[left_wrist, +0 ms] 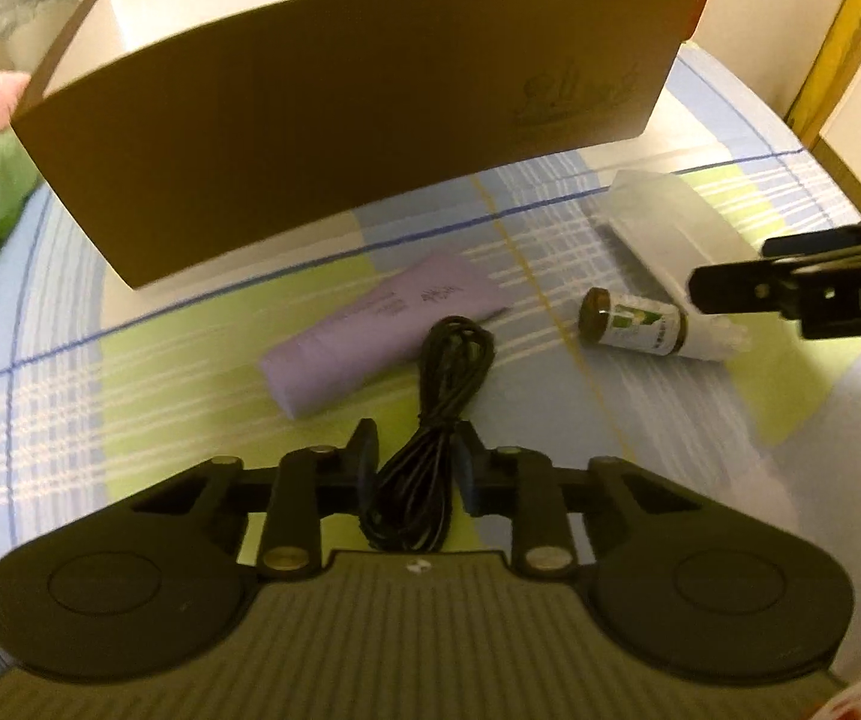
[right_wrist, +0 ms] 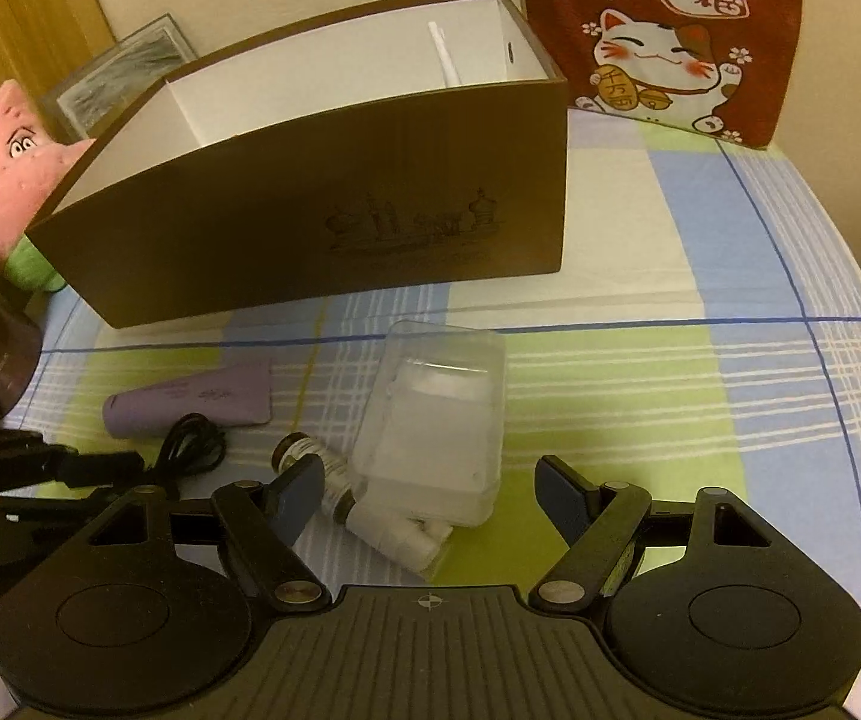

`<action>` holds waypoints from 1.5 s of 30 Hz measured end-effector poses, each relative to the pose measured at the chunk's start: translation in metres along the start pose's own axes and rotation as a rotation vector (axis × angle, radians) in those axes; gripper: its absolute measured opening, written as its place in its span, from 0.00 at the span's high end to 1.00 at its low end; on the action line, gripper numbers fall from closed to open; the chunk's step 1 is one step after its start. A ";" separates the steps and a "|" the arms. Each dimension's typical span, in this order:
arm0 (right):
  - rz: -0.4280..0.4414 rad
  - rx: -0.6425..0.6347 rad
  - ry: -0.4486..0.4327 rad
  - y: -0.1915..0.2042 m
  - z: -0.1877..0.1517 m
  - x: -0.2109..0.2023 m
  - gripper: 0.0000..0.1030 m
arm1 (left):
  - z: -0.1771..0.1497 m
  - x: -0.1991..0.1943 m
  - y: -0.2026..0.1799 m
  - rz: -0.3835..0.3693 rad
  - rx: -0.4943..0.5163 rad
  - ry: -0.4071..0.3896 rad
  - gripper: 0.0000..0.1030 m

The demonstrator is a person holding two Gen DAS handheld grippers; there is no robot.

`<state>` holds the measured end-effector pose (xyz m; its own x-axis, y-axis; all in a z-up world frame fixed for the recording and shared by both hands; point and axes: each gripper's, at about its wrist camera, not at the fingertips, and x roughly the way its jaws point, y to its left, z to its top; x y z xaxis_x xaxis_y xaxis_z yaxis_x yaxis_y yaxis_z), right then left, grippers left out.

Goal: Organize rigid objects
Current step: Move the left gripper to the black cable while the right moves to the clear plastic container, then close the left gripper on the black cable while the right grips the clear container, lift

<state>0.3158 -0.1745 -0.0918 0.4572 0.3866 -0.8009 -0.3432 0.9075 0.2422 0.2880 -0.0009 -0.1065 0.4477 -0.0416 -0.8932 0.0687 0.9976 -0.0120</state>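
— Four loose things lie in front of the brown box (right_wrist: 322,210), and the black cable bundle (left_wrist: 430,420) is the one being dealt with: the left gripper (left_wrist: 415,462) has its jaws pinched in on the coil, one pad on each side of the loops.

— Why take it low on the coil rather than by an end?

— I'd guess so the loops stay bunched and nothing trails when it's lifted. It lies on the checked cloth, just beside the purple tube (left_wrist: 382,336).

— And the other hand?

— The right gripper (right_wrist: 427,495) has its jaws spread wide, with the small brown bottle (right_wrist: 334,492) and the near end of the clear plastic case (right_wrist: 436,420) between them. Neither pad presses on anything I can see; the left pad is right beside the bottle, and whether it touches I can't tell. It looks lined up for the next pick.

— Where's all this headed?

— Into the box, I'd judge. It stands open-topped behind the things, its white inside nearly bare except for something thin and white at the far end. The pink star plush (right_wrist: 16,156) and the red lucky-cat cloth (right_wrist: 670,42) flank it and seem no part of the job.
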 end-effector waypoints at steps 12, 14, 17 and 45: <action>-0.027 -0.032 -0.002 -0.009 -0.004 0.003 0.49 | 0.007 -0.001 -0.012 -0.030 -0.136 0.011 0.89; -0.037 -0.026 -0.002 -0.015 -0.006 0.001 0.49 | 0.006 -0.002 -0.012 -0.031 -0.141 0.012 0.89; -0.050 -0.020 0.003 -0.025 -0.011 -0.006 0.49 | 0.005 -0.003 -0.011 -0.034 -0.152 0.014 0.89; -0.100 -0.064 0.036 -0.035 -0.025 -0.004 0.37 | 0.010 0.008 -0.030 0.019 -0.035 -0.018 0.86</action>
<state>0.3052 -0.2121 -0.1111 0.4628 0.2873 -0.8386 -0.3490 0.9287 0.1255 0.2985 -0.0312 -0.1091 0.4647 -0.0237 -0.8851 0.0292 0.9995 -0.0114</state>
